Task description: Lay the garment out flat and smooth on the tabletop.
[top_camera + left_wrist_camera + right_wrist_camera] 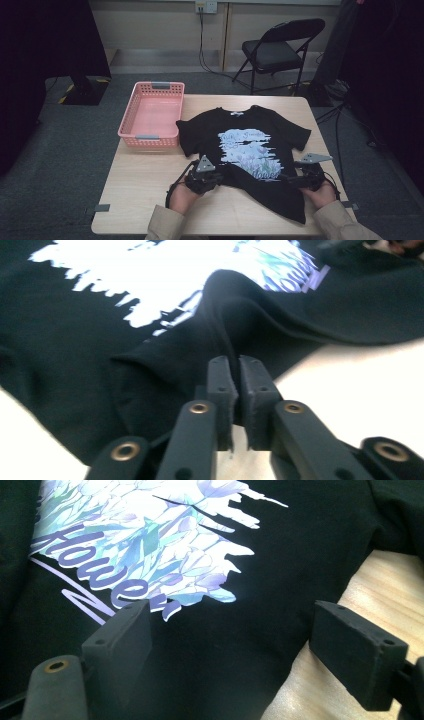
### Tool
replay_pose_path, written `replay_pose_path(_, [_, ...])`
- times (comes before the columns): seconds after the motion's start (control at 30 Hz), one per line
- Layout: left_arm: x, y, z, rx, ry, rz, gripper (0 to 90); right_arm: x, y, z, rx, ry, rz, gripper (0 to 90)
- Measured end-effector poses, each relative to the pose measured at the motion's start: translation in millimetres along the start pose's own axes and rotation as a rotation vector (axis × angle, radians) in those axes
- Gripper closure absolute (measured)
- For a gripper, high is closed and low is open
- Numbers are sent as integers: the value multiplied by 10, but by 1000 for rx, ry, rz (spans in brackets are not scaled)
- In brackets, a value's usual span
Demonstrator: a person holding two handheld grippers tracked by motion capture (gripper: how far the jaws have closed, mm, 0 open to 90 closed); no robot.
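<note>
While spread print-up along table (150, 200) near edge, black T-shirt (250, 145) pinched at hem by left gripper (236, 371), clamped for lifting; right gripper (230, 645) apart, straddling opposite hem, ungripped.

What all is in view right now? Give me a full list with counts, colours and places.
T-shirt: one, black with a pale blue and purple flower print, spread face up on the table, collar toward the far edge.
Basket: one, pink plastic with grey handles, at the table's far left corner beside the shirt.
Table: one, light wood, centre of the high view.
Folding chair: one, black, on the floor beyond the table.
Wall socket: one, white, a cable hanging from it.
Left gripper: one, black, jaws pinched shut on a fold at the shirt's hem.
Right gripper: one, black, jaws open over the shirt's other side edge.
Sleeves: two, beige, at the near edge.
</note>
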State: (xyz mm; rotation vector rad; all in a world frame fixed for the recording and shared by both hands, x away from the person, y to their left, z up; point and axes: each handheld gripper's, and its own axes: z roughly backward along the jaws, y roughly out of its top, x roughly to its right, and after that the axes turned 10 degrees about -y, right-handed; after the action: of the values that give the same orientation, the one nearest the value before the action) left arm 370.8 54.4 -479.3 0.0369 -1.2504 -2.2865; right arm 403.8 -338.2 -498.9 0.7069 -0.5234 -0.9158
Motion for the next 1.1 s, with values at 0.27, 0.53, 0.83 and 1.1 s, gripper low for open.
replay_pose_path(0.27, [13,-86,116,-3,-17,17,875,0,0,0,0,0,0,170])
replay_pose_path(0.53, [83,-204,295,-3,-29,14,875,0,0,0,0,0,0,170])
replay_pose_path(0.83, [137,-313,398,-18,-41,9,875,0,0,0,0,0,0,170])
replay_pose_path(1.1, [203,-395,445,-46,-46,2,874,0,0,0,0,0,0,169])
